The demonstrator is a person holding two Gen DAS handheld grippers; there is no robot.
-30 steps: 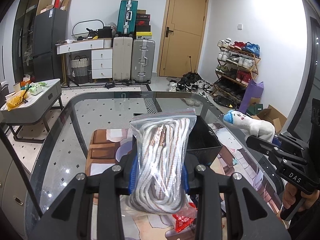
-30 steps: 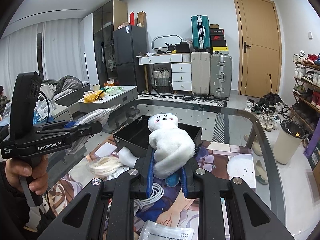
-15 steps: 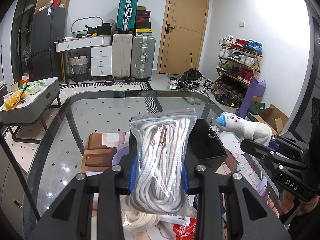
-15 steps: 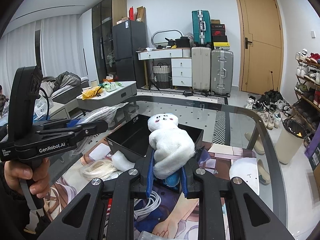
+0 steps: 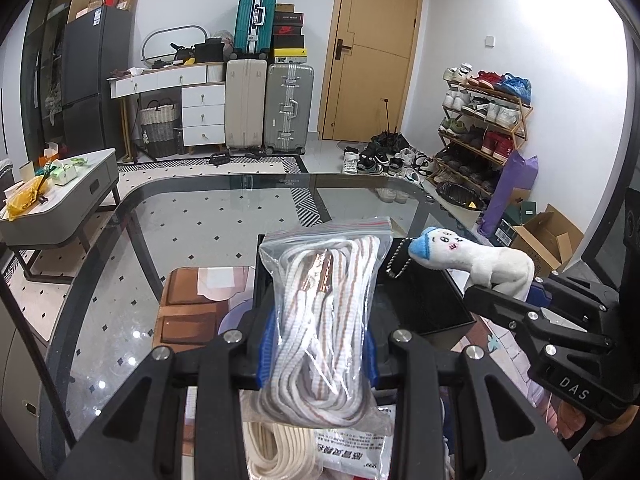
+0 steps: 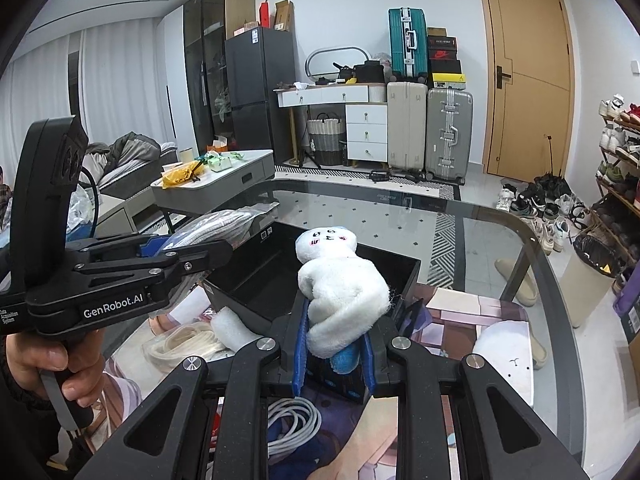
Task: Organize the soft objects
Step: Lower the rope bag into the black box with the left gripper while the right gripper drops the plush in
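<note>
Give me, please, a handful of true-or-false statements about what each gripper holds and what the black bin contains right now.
1. The left gripper is clamped on a zip bag of white laces. True.
2. The right gripper is open with nothing in it. False: it is shut on a white plush toy.
3. The black bin already holds the plush toy. False: the part of its inside that shows looks bare, and the toy is in the gripper.
4. A coiled white cable lies on the table below the right gripper. True.

"GenRobot.AI" on the left claw [image 6: 208, 258], "DAS" on the right claw [image 5: 500, 300]
</note>
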